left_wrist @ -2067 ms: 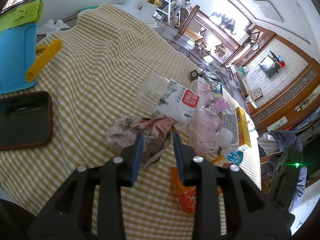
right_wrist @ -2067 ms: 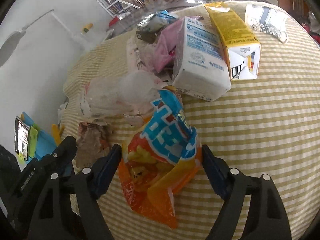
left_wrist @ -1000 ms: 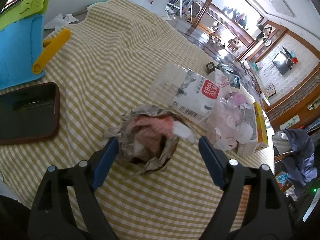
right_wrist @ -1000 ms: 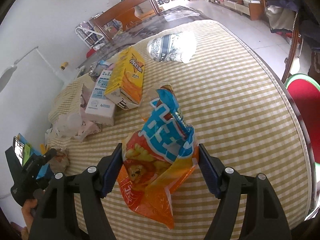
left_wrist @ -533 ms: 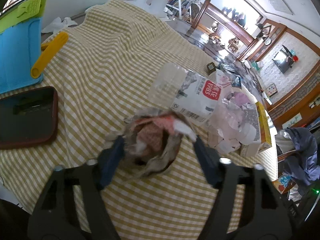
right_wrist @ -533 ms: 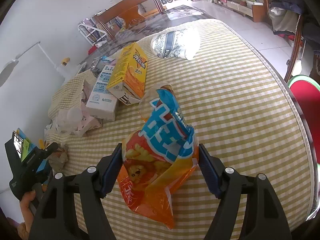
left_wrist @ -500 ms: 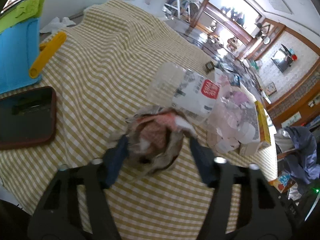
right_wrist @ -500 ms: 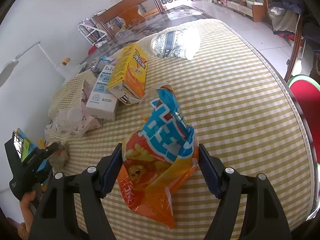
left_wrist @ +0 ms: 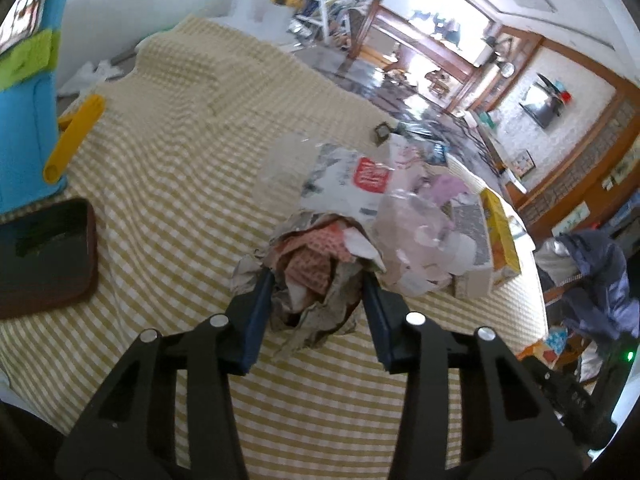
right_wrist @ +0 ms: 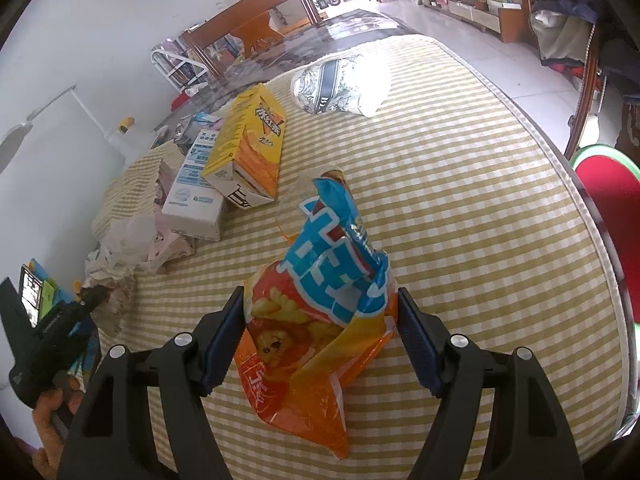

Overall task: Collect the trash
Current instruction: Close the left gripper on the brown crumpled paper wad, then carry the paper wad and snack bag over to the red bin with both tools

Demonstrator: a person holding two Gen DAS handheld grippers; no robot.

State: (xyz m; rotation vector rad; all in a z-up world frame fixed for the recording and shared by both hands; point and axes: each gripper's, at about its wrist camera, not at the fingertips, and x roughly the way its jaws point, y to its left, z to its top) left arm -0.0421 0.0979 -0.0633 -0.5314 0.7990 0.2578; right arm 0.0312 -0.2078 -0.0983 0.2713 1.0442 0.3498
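A crumpled wad of brown and pink paper (left_wrist: 312,268) sits between the blue pads of my left gripper (left_wrist: 316,279), just in front of a heap of clear plastic wrappers (left_wrist: 404,236). The left jaws are closing, and both pads press into the wad's sides. In the right wrist view my right gripper (right_wrist: 320,294) is shut on an orange and blue snack bag (right_wrist: 304,336), held over the checked tablecloth (right_wrist: 460,200). The left gripper (right_wrist: 86,296) also shows at that view's far left edge, with a hand below it.
A yellow carton (right_wrist: 256,140) and a white and blue carton (right_wrist: 196,196) lie beside the wrapper heap. A white patterned bag (right_wrist: 340,84) lies farther back. A dark phone (left_wrist: 44,252) and a blue case with a yellow clip (left_wrist: 74,136) are left. A red chair (right_wrist: 612,208) stands at the table's right edge.
The left jaws have closed in from wide apart onto the paper wad, and the wrist has rolled slightly. The right gripper and its snack bag have stayed still.
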